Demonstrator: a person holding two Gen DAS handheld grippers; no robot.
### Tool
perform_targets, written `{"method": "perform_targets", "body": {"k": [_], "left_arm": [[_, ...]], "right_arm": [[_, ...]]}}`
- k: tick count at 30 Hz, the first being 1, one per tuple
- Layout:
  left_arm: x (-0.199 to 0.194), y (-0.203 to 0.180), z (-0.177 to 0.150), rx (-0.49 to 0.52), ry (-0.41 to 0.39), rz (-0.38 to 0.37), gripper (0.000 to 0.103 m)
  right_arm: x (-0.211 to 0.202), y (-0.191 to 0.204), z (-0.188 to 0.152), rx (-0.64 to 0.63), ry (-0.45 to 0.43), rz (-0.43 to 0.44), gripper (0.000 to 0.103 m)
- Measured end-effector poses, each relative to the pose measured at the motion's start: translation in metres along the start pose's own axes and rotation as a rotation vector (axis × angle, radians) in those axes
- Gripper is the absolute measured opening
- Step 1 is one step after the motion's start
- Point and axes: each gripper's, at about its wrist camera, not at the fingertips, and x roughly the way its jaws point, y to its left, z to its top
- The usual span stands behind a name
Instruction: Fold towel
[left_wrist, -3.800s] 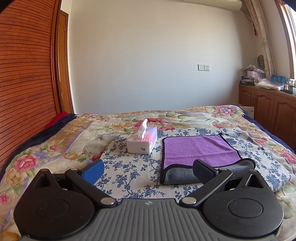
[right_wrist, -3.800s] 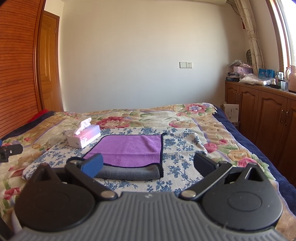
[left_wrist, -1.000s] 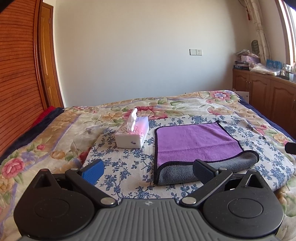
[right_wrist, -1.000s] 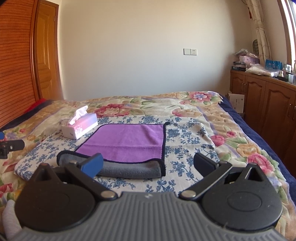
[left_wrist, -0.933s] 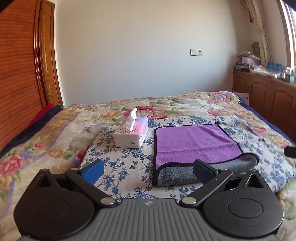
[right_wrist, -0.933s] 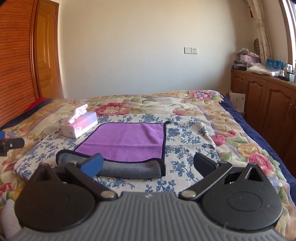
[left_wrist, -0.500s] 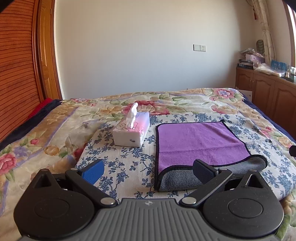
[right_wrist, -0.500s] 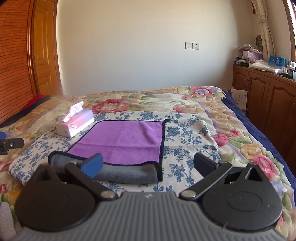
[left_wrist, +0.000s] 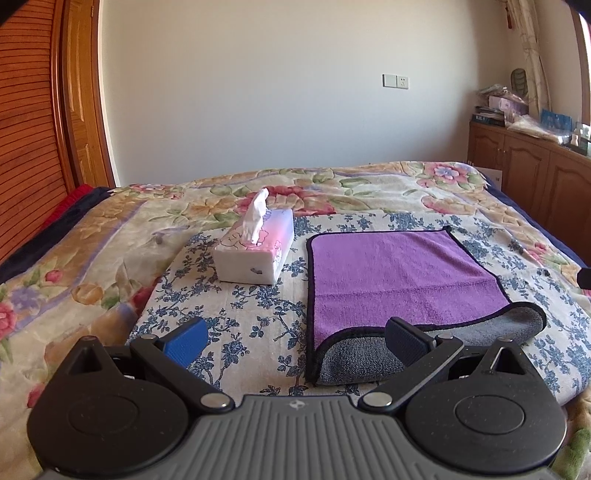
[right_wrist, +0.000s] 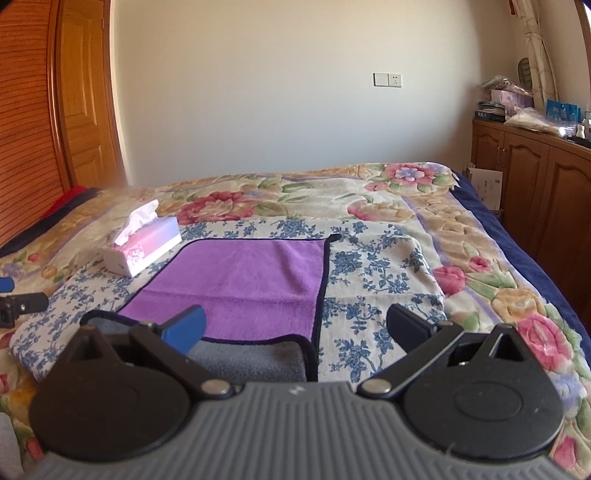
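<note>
A purple towel (left_wrist: 399, 277) with black trim lies flat on the bed, its near edge curled over to show the grey underside (left_wrist: 354, 360). It also shows in the right wrist view (right_wrist: 243, 284). My left gripper (left_wrist: 295, 339) is open and empty, just short of the towel's near left corner. My right gripper (right_wrist: 295, 325) is open and empty, above the towel's near right corner (right_wrist: 306, 350). The left gripper's tip shows at the left edge of the right wrist view (right_wrist: 18, 306).
A white and pink tissue box (left_wrist: 255, 251) stands just left of the towel, also in the right wrist view (right_wrist: 142, 247). A blue-flowered cloth (left_wrist: 251, 314) lies under both on the floral bedspread (left_wrist: 92, 258). Wooden cabinets (right_wrist: 535, 192) run along the right; a wooden door (left_wrist: 85, 110) is at left.
Both grippers have moved forward and lower toward the towel's near edge, so the towel looks larger. Both stay open. The towel and tissue box have not moved.
</note>
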Motion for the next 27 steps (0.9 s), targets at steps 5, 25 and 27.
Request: {"method": "perform_targets", "body": {"k": [5, 25, 27], "left_arm": [[0.01, -0.001, 0.0, 0.011, 0.023, -0.008, 0.103], [0.052, -0.001, 0.001, 0.017, 0.114, -0.085, 0.093], [0.056, -0.002, 0.0, 0.021, 0.126, -0.099, 0.089]], "right_arm": [[0.009, 0.0, 0.002, -0.019, 0.013, 0.007, 0.103], [0.044, -0.004, 0.001, -0.044, 0.091, 0.023, 0.103], [0.046, -0.004, 0.0, -0.045, 0.098, 0.026, 0.103]]}}
